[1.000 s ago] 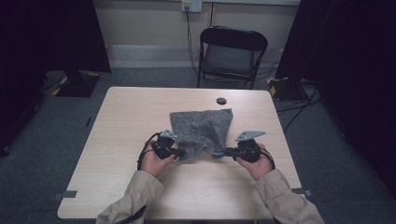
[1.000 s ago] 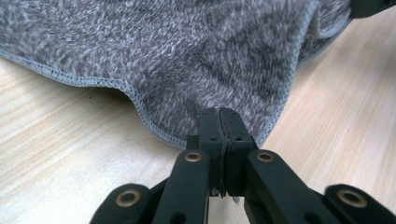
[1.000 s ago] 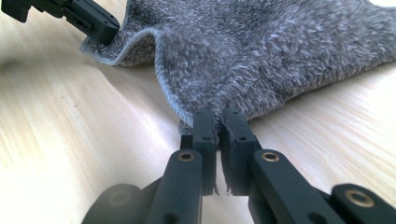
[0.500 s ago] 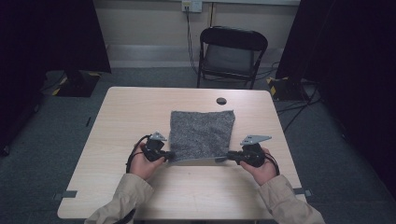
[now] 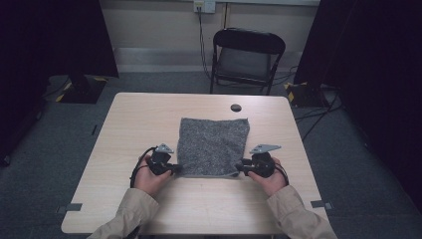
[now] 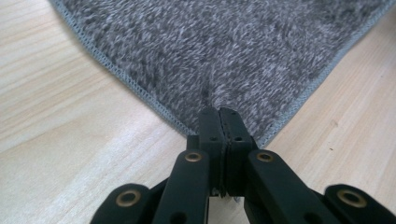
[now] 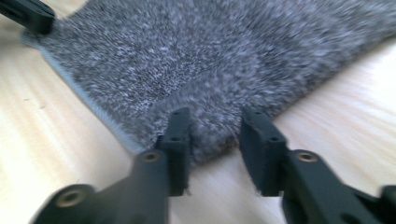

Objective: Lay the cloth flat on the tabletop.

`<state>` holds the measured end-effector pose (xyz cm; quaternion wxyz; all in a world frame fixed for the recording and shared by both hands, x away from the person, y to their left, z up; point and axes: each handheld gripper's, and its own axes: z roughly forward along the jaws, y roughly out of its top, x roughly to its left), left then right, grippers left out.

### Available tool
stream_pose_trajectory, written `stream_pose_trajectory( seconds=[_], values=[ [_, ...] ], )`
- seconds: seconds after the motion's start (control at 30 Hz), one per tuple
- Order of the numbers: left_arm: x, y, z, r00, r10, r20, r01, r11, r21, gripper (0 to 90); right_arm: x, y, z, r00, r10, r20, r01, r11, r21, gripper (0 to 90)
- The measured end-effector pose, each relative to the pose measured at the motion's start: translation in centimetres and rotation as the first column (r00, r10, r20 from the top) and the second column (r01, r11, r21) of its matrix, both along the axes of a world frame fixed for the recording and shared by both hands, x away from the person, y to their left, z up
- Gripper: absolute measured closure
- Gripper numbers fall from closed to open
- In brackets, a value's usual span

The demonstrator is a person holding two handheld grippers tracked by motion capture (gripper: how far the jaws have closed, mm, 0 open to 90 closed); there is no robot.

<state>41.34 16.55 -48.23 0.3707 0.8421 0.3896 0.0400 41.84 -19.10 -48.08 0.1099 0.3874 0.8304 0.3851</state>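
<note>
While its jaws stand pressed together on the near left corner of the cloth (image 6: 224,51), the left gripper (image 6: 219,122) pinches the fabric so that a small pucker rises just ahead of the tips. The right gripper (image 7: 215,125) has just been opening: its jaws now stand apart, with the near right corner of the cloth lying between them and no pad pressing on it. That view is blurred, so the hem is hard to follow there.

From above, the left gripper (image 5: 171,169) sits at the cloth's near left corner and the right gripper (image 5: 241,168) at its near right corner, each in one of the person's hands, with the forearms in tan sleeves coming in from below. The cloth (image 5: 214,144), grey and roughly square, lies flat on the table (image 5: 144,119), near its middle and a little toward the person. A small dark round thing (image 5: 236,107) lies on the table beyond the cloth's far edge, apart from it. A black folding chair (image 5: 246,57) stands behind the table.
</note>
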Motion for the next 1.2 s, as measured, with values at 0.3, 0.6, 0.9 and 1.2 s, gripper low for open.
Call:
stream_pose_trajectory(
  seconds=[0.3,0.6,0.9,1.2],
  values=[
    [0.2,1.1,-0.1,0.9998,0.021,-0.004,-0.021,0.9997,0.016,89.1,0.6,1.9,-0.7,0.998,0.061,0.019,-0.059,0.995,-0.075,78.9],
    [-0.2,1.9,0.3,0.9989,0.044,0.016,-0.044,0.999,-0.007,89.2,0.4,0.0,2.1,0.9969,0.062,0.047,-0.06,0.997,-0.052,84.8],
    [-1.0,1.0,0.9,0.9998,0.001,0.018,-0.001,0.9999,0.013,89.2,-0.9,0.1,4.8,0.9897,0.107,0.096,-0.1,0.992,-0.075,85.8],
    [-0.8,0.1,0.6,0.9997,-0.019,0.014,0.019,0.9998,0.002,89.2,0.4,3.2,4.1,0.9841,0.163,0.071,-0.156,0.984,-0.086,84.1]
  ],
)
